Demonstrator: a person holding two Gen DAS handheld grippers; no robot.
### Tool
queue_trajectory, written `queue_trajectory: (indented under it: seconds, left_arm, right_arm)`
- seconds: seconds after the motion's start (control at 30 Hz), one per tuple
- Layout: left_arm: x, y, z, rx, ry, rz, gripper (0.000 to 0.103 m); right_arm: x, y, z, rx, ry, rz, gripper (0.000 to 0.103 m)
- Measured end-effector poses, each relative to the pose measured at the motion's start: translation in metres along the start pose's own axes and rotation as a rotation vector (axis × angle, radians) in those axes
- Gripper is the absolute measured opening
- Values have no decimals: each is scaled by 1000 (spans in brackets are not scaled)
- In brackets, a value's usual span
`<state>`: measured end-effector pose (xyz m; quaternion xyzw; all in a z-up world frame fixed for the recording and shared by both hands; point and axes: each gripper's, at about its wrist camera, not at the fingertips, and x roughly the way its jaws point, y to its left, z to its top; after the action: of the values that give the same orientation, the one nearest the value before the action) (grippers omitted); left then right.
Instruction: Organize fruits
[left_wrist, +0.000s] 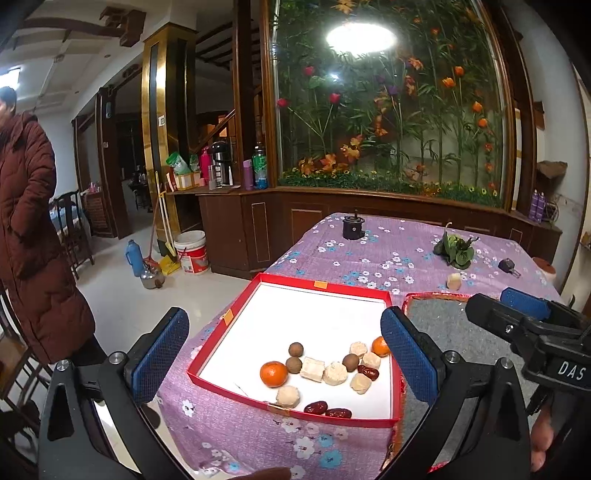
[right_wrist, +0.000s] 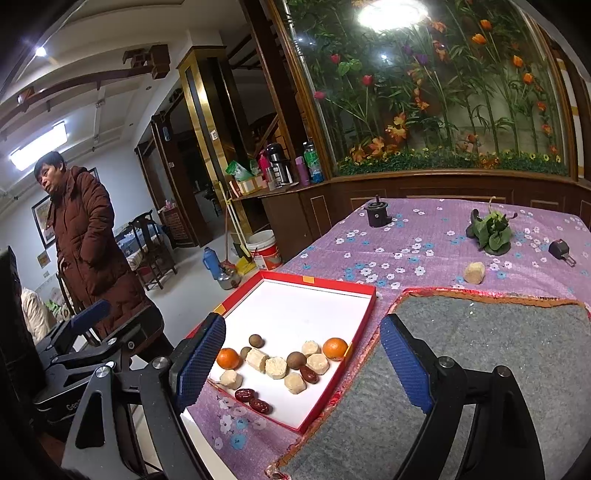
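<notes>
Fruits gathered in red box (left_wrist: 380, 295) for sorting; one pale chunk (right_wrist: 474, 273), possibly sugarcane, stranded beyond grey mat (right_wrist: 498, 332). Left gripper (left_wrist: 284, 354) and right gripper (right_wrist: 303, 362) spread wide, empty, hovering near.

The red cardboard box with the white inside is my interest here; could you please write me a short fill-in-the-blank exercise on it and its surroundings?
1. The red cardboard box with the white inside holds ____ round orange tangerines.
2. One pale beige snack block lies outside the box, on the purple ____ tablecloth.
3. The grey felt mat lies to the ____ of the box.
4. Both the left tool and the right tool have jaws that are ____.

Missing words: two; flowered; right; open
</notes>
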<state>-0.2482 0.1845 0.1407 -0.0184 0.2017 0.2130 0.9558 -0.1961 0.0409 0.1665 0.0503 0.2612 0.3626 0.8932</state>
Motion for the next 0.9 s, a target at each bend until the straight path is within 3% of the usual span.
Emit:
queue_trajectory:
  seconds: [0.6, 0.9]
  left_arm:
    - [4, 8, 1, -4, 37, -32, 103]
    - [8, 8, 1, -6, 53, -53, 103]
  right_arm:
    - [7, 20, -2, -80, -13, -18, 87]
    - [9, 18, -3, -59, -8, -18, 87]
